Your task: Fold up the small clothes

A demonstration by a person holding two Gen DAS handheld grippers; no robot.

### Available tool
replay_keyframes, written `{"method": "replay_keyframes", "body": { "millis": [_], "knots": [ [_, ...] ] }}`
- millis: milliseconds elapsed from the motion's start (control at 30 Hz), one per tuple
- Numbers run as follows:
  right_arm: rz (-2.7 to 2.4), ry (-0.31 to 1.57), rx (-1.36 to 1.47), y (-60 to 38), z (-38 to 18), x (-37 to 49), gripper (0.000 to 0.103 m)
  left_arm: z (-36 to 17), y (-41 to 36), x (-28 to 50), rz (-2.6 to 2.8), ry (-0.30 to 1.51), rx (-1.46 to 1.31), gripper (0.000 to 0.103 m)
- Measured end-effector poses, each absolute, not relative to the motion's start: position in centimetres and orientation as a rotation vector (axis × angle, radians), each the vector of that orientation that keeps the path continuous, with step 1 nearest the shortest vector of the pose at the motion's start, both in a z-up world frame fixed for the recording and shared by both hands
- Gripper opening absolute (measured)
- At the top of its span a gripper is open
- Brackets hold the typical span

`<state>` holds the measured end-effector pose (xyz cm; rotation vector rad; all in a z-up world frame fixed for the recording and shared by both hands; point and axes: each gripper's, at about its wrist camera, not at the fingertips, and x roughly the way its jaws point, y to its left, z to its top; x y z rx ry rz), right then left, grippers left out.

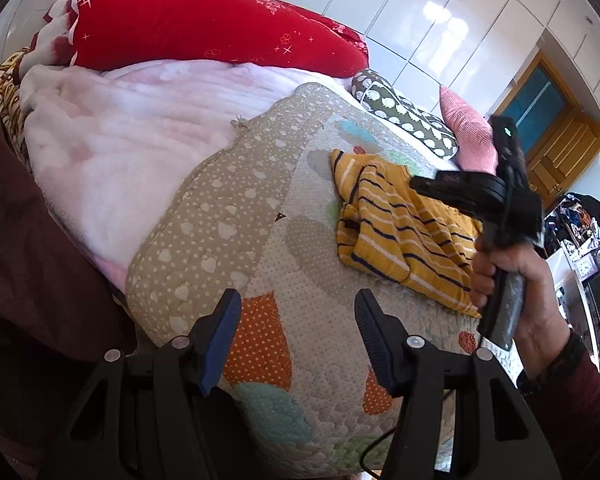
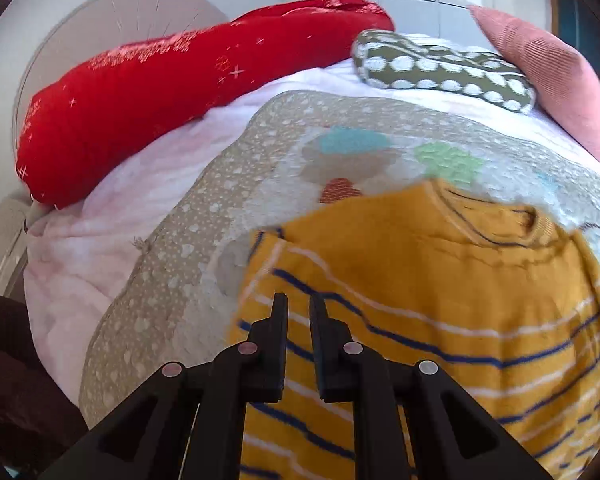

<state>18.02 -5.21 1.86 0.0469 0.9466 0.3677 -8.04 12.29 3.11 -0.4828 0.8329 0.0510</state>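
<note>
A small mustard-yellow garment [image 1: 400, 232] with navy and white stripes lies crumpled on the patchwork quilt [image 1: 260, 240]. My left gripper [image 1: 296, 324] is open and empty, hovering over the quilt short of the garment. In the left wrist view the right gripper [image 1: 424, 186] is held by a hand above the garment's right side. In the right wrist view the garment [image 2: 440, 280] fills the lower right. My right gripper [image 2: 299, 304] hovers over its striped left part with the jaws nearly closed, a narrow gap between them and no cloth seen inside.
A red bolster [image 1: 204, 16] and a pink fleece blanket [image 1: 132, 140] lie behind the quilt. An olive spotted pillow [image 1: 408, 116] and a pink cushion [image 1: 468, 136] sit at the far side. A wooden door [image 1: 556, 132] and cluttered shelf [image 1: 584, 232] are to the right.
</note>
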Motion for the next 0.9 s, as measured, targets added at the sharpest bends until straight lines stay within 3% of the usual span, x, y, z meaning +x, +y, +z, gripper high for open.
{"method": "replay_keyframes", "body": {
  "millis": [300,367,467,567,633,700,900],
  "knots": [
    [-0.150,0.978,0.206,-33.8,-1.8,13.7,0.010,3.7,7.0,-7.5,-0.015,0.876,-0.405,0.058],
    [-0.368,0.975,0.216,-39.1,-1.7,12.8,0.016,3.7,5.9,-7.4,-0.019,0.888,-0.386,0.058],
    [-0.306,0.902,0.448,-43.8,0.0,10.9,0.016,3.8,4.2,-7.3,-0.020,0.906,-0.344,0.058],
    [-0.168,0.853,0.426,-42.2,2.4,11.2,0.020,3.7,2.6,-6.9,-0.017,0.923,-0.301,0.058],
    [-0.058,0.836,0.309,-38.5,3.6,11.9,0.048,3.6,1.6,-6.7,-0.026,0.939,-0.289,0.058],
    [0.049,0.827,0.109,-33.6,4.2,12.7,0.061,3.4,0.8,-6.4,-0.036,0.957,-0.275,0.058],
    [0.100,0.783,-0.501,-21.6,0.3,15.2,0.061,3.0,-0.5,-5.9,-0.030,0.984,-0.227,0.058]
  ]
}}
